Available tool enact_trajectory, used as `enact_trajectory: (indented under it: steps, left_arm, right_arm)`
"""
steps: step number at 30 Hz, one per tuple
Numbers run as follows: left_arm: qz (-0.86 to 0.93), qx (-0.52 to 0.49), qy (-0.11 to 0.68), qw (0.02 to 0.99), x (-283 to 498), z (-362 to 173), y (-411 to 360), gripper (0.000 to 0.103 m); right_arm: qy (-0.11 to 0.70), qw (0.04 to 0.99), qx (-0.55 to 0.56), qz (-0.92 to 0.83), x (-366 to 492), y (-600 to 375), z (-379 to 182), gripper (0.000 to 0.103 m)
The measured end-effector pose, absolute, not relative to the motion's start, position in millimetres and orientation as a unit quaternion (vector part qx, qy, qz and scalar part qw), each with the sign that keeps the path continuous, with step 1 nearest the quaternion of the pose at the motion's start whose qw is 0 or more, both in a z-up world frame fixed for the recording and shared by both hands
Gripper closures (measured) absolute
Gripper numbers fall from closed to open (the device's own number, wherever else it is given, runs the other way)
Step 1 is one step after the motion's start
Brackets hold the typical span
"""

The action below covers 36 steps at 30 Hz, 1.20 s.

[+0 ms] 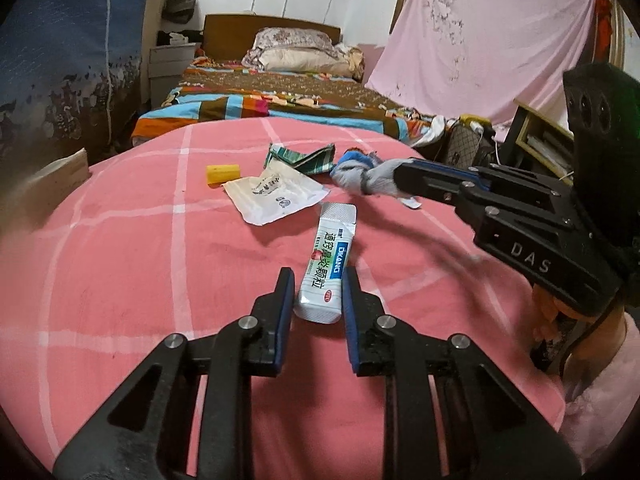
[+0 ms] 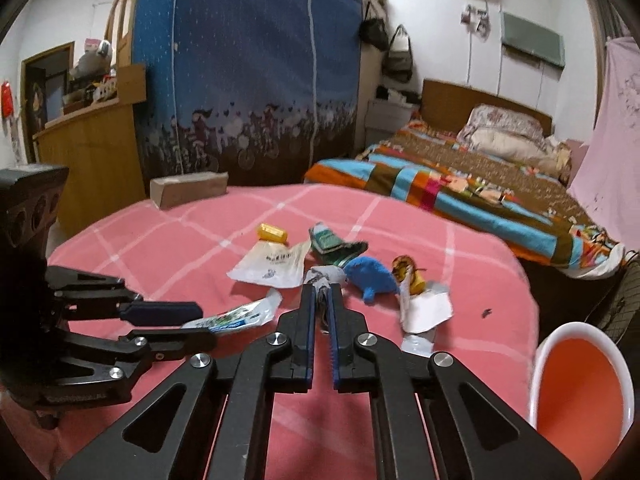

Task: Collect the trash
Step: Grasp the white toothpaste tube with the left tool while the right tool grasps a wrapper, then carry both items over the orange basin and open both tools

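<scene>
A: How far has the collecting got?

B: Barely started, I'd judge. The left claw (image 1: 316, 288) is closed on a white medicine sachet (image 1: 327, 264), its blue pads pressed against the packet's two long edges near the lower end. The right claw (image 2: 322, 300) is closed nearly all the way on a grey, blue-patterned rag (image 2: 325, 276), pinching one end.

A: So two pieces are gripped. Has anything been binned?

B: Not that I can see. An orange-and-white bin (image 2: 580, 380) stands at about four o'clock in the right wrist view, off the edge of the pink checked cover (image 1: 120, 280), and what shows of its inside looks bare. Whether the sachet and rag are lifted clear of the cover, I cannot tell.

A: What is left lying there?

B: Going left to right in the right wrist view: a yellow wrapper (image 2: 273, 233) at eleven o'clock from the right claw, a white printed bag (image 2: 272, 266) just below it, a green striped packet (image 2: 334, 246) at twelve, a blue stuffed toy (image 2: 370, 278) at one, then something brown and yellow I can't identify (image 2: 408, 272) above a crumpled white paper (image 2: 426, 308) at two.

A: So most remains.

B: Yes. Both held pieces need carrying to the bin, then several more trips, probably.
</scene>
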State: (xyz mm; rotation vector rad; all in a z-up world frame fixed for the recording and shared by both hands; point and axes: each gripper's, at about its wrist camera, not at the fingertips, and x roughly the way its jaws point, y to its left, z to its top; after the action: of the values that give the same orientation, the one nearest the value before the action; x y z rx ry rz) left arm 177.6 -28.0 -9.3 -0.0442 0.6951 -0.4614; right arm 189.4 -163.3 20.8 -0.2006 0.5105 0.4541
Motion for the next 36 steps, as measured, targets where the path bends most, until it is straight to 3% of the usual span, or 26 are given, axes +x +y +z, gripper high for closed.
enact_trajectory:
  steps: [21, 31, 36]
  left_arm:
    - [-0.280, -0.035, 0.180, 0.942, 178.7, 54.7, -97.2, 0.095]
    - [-0.353, -0.011, 0.155, 0.922, 179.7, 66.6, -170.4, 0.095]
    - [-0.386, -0.008, 0.182, 0.904, 186.0, 61.2, -203.6, 0.095]
  right_arm:
    - [0.039, 0.996, -0.069, 0.053, 126.8, -243.9, 60.0, 0.099]
    - [0.024, 0.998, -0.033, -0.045, 111.5, -310.0, 63.6, 0.099]
    - [0.039, 0.996, -0.007, -0.081, 109.4, -339.3, 59.2, 0.099]
